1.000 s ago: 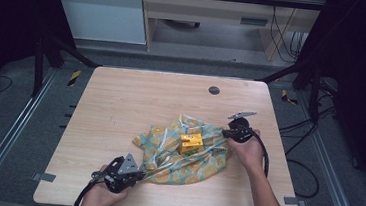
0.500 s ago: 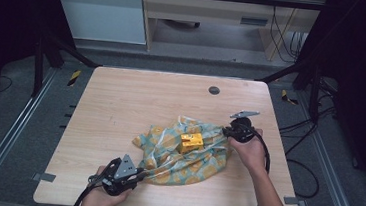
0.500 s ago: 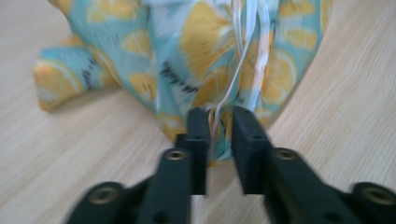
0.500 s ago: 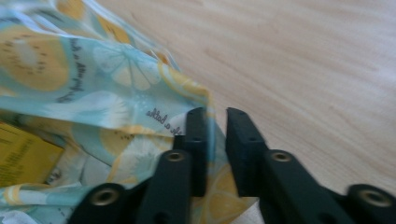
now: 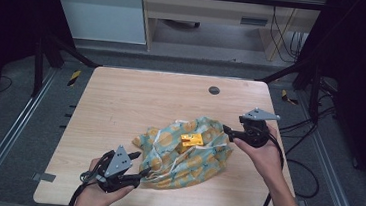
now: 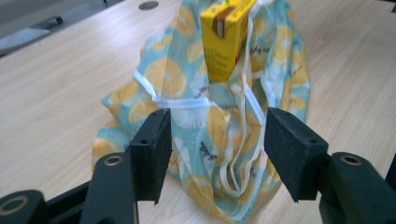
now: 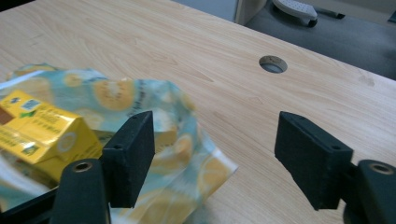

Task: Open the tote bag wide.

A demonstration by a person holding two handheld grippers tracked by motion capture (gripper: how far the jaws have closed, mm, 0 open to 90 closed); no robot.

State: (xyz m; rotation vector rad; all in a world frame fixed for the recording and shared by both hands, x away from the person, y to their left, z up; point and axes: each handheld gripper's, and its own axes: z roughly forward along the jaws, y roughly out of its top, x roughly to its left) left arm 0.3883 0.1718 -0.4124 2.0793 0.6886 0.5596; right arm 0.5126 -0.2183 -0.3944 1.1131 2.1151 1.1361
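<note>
Claws first: the left claw (image 5: 137, 168) sits low at seven o'clock on the tabletop, jaws spread wide and gripping nothing. In the left gripper view its two black pads straddle the near end of the crumpled turquoise cloth bag printed with lemon slices (image 6: 205, 116), and the bag's white drawstring cord (image 6: 243, 140) loops down right between them. Close, but no pinch yet.

Over at three o'clock, the right claw (image 5: 228, 130) is just as wide open and just as empty. In the right gripper view (image 7: 212, 154) its left pad hangs over the bag's far edge while the right pad hovers above bare wood.

Moving outward: the bag lies flat a little to the five o'clock side of centre on the pale wooden tabletop (image 5: 121, 102). A small yellow juice carton (image 5: 190, 141) lies on the cloth at the bag's middle, printed faces plainly showing; whether it is partly tucked into the mouth I cannot tell. A round dark cable hole (image 5: 214, 90) marks twelve o'clock.

My read: both claws are lined up at opposite ends of the bag, but no hold is taken. Gripping cloth or cord and getting that carton properly inside all looks still to do.
</note>
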